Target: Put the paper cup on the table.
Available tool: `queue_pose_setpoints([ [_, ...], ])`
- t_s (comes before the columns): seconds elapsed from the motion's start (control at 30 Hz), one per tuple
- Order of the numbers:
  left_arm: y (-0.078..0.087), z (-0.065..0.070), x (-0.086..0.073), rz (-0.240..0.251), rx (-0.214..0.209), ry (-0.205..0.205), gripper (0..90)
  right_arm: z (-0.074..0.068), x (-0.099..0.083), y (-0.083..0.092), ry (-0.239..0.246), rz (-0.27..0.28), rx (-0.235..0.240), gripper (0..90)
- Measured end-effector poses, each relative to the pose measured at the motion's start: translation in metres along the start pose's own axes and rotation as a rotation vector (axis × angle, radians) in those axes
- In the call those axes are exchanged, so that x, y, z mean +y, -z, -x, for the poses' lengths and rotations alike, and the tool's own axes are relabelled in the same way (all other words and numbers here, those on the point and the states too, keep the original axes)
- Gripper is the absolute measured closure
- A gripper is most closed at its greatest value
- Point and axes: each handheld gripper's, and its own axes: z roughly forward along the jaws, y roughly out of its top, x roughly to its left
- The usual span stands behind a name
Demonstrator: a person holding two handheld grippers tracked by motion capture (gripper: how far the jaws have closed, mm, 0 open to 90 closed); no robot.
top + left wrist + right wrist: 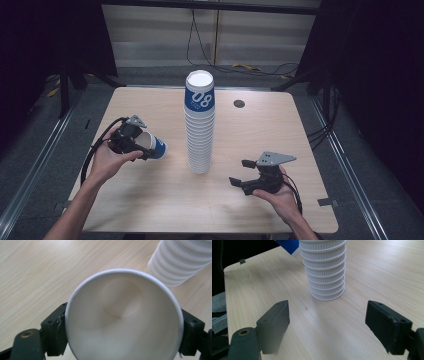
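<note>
Holding one cup (150, 145) clamped sideways, left gripper (134, 145) stands beside the stack (199, 125); right gripper (242, 172) gapes empty. Next: set cup down.

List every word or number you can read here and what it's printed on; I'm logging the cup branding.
"08" in white on the blue band of the top cup of the cup stack.
A smaller line of print under the "08" is too small to read.
The blue band of the cup in the left gripper shows no readable print.
</note>
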Motion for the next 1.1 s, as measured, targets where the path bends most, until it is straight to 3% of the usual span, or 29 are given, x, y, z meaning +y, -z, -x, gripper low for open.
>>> queue_pose_setpoints([
  [0.23,-0.006,-0.009,0.006,-0.085,0.028,0.017,16.8,0.001,-0.001,0.0,0.001,-0.002,-0.001,19.8],
  [0.3,-0.009,-0.01,0.008,-0.11,0.014,0.019,16.8,0.001,0.0,0.0,-0.006,0.0,0.009,19.8],
  [0.37,-0.012,-0.011,0.009,-0.131,0.037,0.007,16.8,0.001,0.0,0.0,-0.01,0.005,0.007,19.8],
  [0.6,-0.022,-0.016,0.011,-0.196,0.031,0.021,16.5,0.002,-0.001,0.0,-0.01,0.004,0.006,19.5],
  [0.97,-0.029,-0.019,0.019,-0.227,0.026,0.027,15.5,0.002,-0.001,-0.002,-0.01,-0.001,0.008,18.0],
  [1.1,-0.031,-0.017,0.021,-0.221,0.048,0.024,15.0,0.001,-0.001,-0.002,-0.01,-0.001,0.011,18.0],
])
